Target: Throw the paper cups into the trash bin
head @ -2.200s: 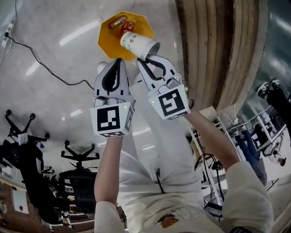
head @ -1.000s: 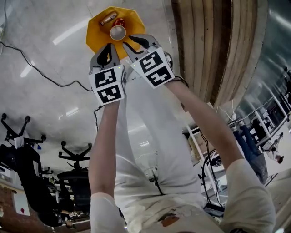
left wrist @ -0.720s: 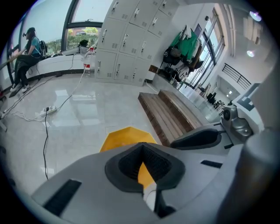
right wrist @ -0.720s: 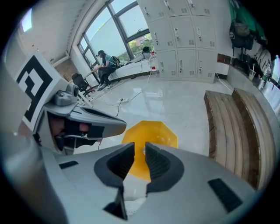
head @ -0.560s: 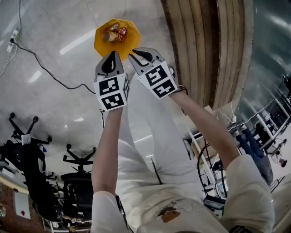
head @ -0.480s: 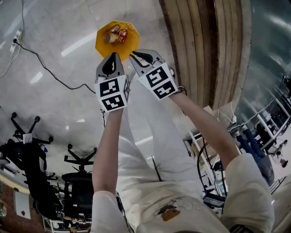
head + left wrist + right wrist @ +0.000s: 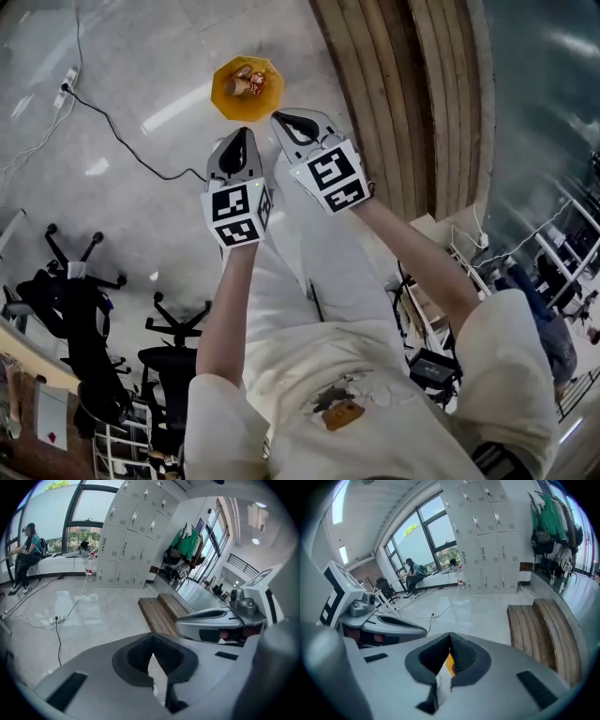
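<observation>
The orange trash bin (image 7: 247,87) stands on the grey floor, seen from above in the head view. A paper cup (image 7: 237,86) lies on its side inside it, next to a red wrapper (image 7: 259,81). My left gripper (image 7: 242,133) and right gripper (image 7: 282,118) hang side by side just short of the bin, both shut with nothing in them. In the left gripper view my left gripper (image 7: 152,649) has its jaws met at the tips. In the right gripper view my right gripper (image 7: 449,644) is shut too, and a sliver of the orange bin (image 7: 449,664) shows behind the jaws.
A wooden slatted platform (image 7: 412,103) runs along the right of the bin. A black cable (image 7: 122,141) with a power strip (image 7: 55,619) crosses the floor at the left. Office chairs (image 7: 80,281) stand behind the person. Lockers (image 7: 131,522) line the far wall.
The right gripper held a paper cup over the bin; the cup now lies inside it. Both grippers have drawn back and the bin looks smaller and farther away.
</observation>
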The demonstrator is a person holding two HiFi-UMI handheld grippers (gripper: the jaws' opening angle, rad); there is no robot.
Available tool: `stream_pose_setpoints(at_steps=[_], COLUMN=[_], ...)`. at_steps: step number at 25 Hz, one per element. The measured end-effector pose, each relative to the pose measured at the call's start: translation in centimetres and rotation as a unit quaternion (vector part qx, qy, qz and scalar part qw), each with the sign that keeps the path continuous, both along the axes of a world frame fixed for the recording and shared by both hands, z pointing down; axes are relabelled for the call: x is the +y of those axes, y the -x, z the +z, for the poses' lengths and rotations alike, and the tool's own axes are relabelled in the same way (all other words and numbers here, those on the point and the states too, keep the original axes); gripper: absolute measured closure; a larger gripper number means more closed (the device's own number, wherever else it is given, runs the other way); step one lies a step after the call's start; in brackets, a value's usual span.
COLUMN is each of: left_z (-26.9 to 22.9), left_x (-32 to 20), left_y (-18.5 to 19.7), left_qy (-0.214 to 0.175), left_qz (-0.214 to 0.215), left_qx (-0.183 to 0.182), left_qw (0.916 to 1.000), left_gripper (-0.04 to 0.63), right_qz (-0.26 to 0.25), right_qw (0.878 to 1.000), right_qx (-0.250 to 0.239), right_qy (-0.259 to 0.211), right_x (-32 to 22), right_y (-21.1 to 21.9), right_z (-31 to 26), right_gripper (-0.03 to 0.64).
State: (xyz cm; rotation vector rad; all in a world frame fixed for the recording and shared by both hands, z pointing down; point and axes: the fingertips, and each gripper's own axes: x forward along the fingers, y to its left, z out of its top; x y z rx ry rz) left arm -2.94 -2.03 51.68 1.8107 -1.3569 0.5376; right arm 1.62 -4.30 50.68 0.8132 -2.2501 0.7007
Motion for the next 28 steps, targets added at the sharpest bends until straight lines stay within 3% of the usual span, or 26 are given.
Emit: stream_pose_setpoints(at_steps=[7,15,20,26,28], left_z=[-10.7,-23.6,-29.1,-36.7,-38.7], left_x=[1.8,3.4,5.3,7.0,6.8], left_y=[-0.1,-0.8,-2.6,-3.8,-3.8], left_qy=[-0.037,-0.102,-0.114,-0.161,-0.189], left_qz=[0.003,0.014,0.024,0.049,0.063], left_qx=[0.004,0.022,0.064,0.099,0.095], left_qw=[0.9993,0.9944,0.9911,0.9807,0.9753], left_gripper=[0.591,0.591,0.591,0.591,0.591], right_qz=[0.000,-0.047,-0.048,-0.050,-0.056], right_qw=[0.999,0.995,0.991,0.986,0.982], right_qx=[-0.028,-0.063,-0.091,-0.114,-0.125], right_qy=[-0.039,-0.068,-0.090,-0.115,-0.131], right_x=[0.8,4.2,6.4,8.7,8.3], right_y=[-0.6,-0.5,-1.5,-2.0,-1.5], right_z=[-10.9,-23.0,-28.7,-35.1,-36.9], right_gripper=[0.609,0.609,0.609,0.609,0.609])
